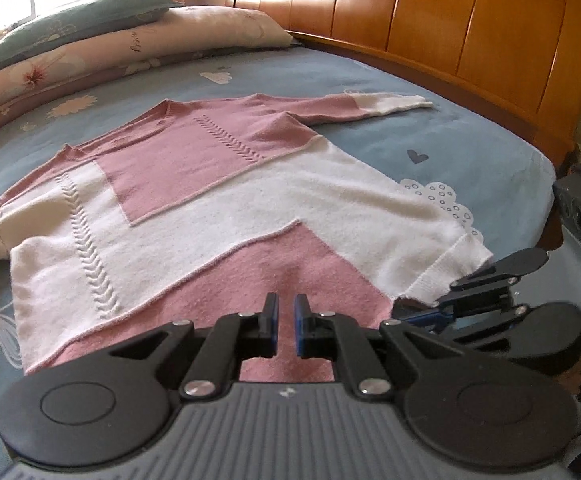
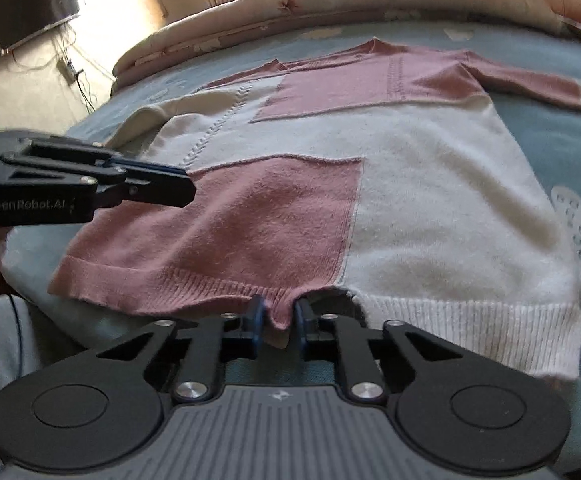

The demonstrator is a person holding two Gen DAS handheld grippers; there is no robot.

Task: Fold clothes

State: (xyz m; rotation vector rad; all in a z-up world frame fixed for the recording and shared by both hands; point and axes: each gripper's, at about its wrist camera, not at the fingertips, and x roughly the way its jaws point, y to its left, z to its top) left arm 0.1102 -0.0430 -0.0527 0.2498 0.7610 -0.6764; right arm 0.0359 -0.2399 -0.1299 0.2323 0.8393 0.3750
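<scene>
The sweater (image 1: 218, 200) is blocked in dusty pink and cream with raised braid stitching. The bedsheet (image 1: 370, 76) is blue-grey with white flowers, clouds and a dark heart. One pillow (image 1: 90, 20) is teal, the headboard (image 1: 450, 20) orange-brown wood.

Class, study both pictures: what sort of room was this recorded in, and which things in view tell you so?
Most likely a bedroom in a home. A pink and white sweater lies spread on a bed with a blue patterned sheet, a wooden headboard stands behind it, and pillows are stacked near a curtained window.
</scene>
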